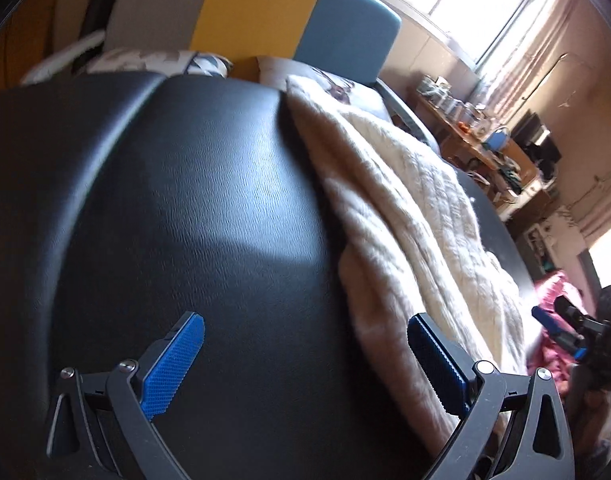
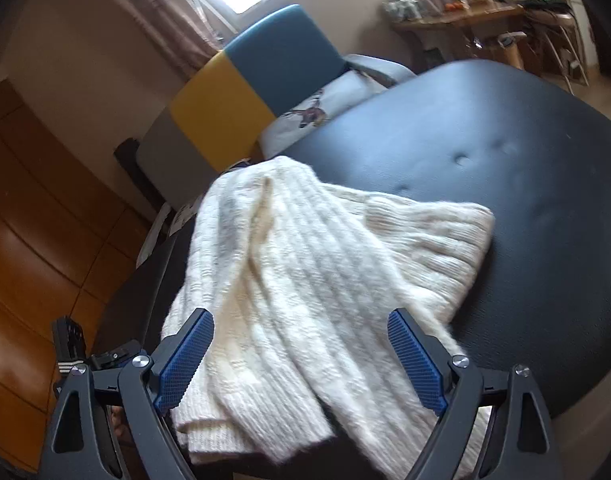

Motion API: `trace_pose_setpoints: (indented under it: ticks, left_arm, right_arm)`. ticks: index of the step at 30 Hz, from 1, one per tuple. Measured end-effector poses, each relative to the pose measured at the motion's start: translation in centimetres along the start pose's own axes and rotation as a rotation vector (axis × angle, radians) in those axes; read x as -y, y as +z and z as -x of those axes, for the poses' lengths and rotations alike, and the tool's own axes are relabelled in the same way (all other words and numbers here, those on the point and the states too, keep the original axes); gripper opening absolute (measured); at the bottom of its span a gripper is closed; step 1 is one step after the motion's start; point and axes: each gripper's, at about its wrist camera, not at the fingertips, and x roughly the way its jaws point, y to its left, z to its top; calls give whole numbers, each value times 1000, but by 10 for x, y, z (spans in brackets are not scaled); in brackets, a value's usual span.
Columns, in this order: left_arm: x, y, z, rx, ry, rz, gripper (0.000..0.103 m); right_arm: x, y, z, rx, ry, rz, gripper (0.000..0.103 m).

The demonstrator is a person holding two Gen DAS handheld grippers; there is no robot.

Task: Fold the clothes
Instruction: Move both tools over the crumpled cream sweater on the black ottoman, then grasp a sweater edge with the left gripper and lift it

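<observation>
A cream ribbed knit sweater (image 2: 305, 272) lies rumpled on a black padded surface (image 2: 505, 152), one sleeve stretched to the right. My right gripper (image 2: 301, 356) hovers over its near edge, open, blue pads apart on either side of the knit without pressing it. In the left wrist view the same sweater (image 1: 405, 216) runs along the right side of the black surface (image 1: 185, 200). My left gripper (image 1: 305, 360) is open above bare black padding, its right fingertip beside the sweater's edge. The right gripper (image 1: 561, 332) shows at the far right edge.
A sofa back with grey, yellow and blue panels (image 1: 265, 8) and a printed cushion (image 2: 309, 112) stand behind the surface. A cluttered wooden desk (image 1: 485, 144) sits under the bright window. Pink fabric (image 1: 553, 320) lies low at right. Wooden flooring (image 2: 33, 240) is to the left.
</observation>
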Motion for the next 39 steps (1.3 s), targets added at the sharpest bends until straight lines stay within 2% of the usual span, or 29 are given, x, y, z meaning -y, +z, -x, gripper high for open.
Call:
trace_pose_setpoints:
  ticks: [2,3,5,7,12,15,17,20,21,24,26,29,31,32,33,39]
  left_arm:
    - [-1,-3,-1,-33,-61,10,102]
    - [4,-4,-3,-46,-75,-1,103]
    - [19,-6,-5,-64,-81,-37,103]
    - [37,-7,-6,-83,-113,-84,103]
    - [98,-3,-14,-126,-205,-211,103]
    - [137,5,-23,-160,-278,-263,102]
    - [165,11,-32,-201,-347,-286,102]
    - [201,18,-51,-285,-417,-297,102]
    - [208,21,-59,-324,-432,-278,102]
    - [230,25,-86,-443,-484,-214,102]
    - [243,25,-100,-501,-509,-198,101]
    - [258,19,-114,-559,-513,-212,92]
    - [265,11,-122,-595,-509,-236,77]
    - [268,7,-124,-612,-502,-254,61]
    - [270,3,-128,-623,-484,-268,56]
    - [264,-15,-154,-686,-355,-287,51]
  right_arm:
    - [23,2,7,-18,-64,-74,91]
    - [33,3,8,-22,-100,-104,91]
    - [53,-1,8,-45,-114,-153,91]
    - [67,-7,2,-71,-77,-219,92]
    - [76,-16,2,-98,150,-277,92]
    - [65,-21,-8,-167,265,-271,92]
    - [59,-26,-9,-187,233,-222,92]
    - [43,-35,-2,-211,240,-145,90]
    - [38,-38,1,-216,240,-119,87]
    - [19,-42,10,-227,262,-49,87]
    - [6,-45,21,-197,279,-1,87]
    - [-15,-51,34,-195,299,92,87]
    - [-30,-51,28,-220,296,147,87]
    - [-32,-53,24,-229,281,156,87]
    - [-34,-55,20,-238,266,166,87]
    - [-32,-52,-3,-254,225,142,87]
